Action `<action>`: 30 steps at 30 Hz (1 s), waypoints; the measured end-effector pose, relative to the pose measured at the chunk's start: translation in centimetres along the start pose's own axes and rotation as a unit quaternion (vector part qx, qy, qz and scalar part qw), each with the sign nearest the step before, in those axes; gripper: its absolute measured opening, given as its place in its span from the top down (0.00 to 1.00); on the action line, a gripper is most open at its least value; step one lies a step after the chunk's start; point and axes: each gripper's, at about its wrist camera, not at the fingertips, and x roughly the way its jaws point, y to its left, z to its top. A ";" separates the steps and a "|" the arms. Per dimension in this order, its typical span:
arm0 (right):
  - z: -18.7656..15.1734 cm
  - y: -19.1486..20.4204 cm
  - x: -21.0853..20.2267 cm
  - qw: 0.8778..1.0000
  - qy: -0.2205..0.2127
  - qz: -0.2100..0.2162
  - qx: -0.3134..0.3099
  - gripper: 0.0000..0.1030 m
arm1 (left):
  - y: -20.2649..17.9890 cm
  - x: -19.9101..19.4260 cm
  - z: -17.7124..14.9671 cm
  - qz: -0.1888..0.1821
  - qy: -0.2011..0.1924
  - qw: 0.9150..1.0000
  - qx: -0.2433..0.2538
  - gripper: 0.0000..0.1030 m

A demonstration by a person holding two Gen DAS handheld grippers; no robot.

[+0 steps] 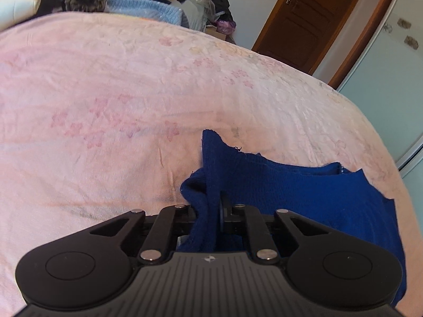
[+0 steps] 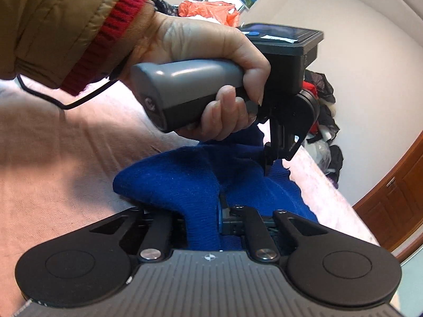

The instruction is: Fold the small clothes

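Observation:
A dark blue knit garment (image 1: 304, 192) lies on the pink bedspread (image 1: 132, 100). My left gripper (image 1: 208, 211) is shut on a bunched fold of it; the cloth covers the fingertips. In the right wrist view the same blue garment (image 2: 185, 182) drapes over my right gripper (image 2: 211, 214), which is shut on it. The left gripper (image 2: 267, 163) shows there too, held by a hand, its fingers pinching the cloth just beyond my right one.
A pile of clothes and a light blue knit (image 1: 148, 8) sits at the bed's far edge. A wooden door (image 1: 309, 18) and a pale wardrobe (image 1: 391, 84) stand to the right. An orange bag (image 2: 208, 9) lies behind the hand.

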 end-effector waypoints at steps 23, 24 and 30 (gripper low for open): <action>-4.5 -9.3 -6.2 0.976 -0.047 0.034 0.210 0.89 | -10.4 -3.8 0.0 0.120 -0.059 0.985 0.109 0.89; -4.7 -9.6 -6.1 0.975 -0.048 0.033 0.215 0.89 | -10.7 -3.9 0.0 0.119 -0.060 0.985 0.110 0.89; -6.0 -10.3 -7.0 0.970 -0.053 0.025 0.235 0.89 | -12.4 -4.3 0.1 0.120 -0.070 0.984 0.113 0.89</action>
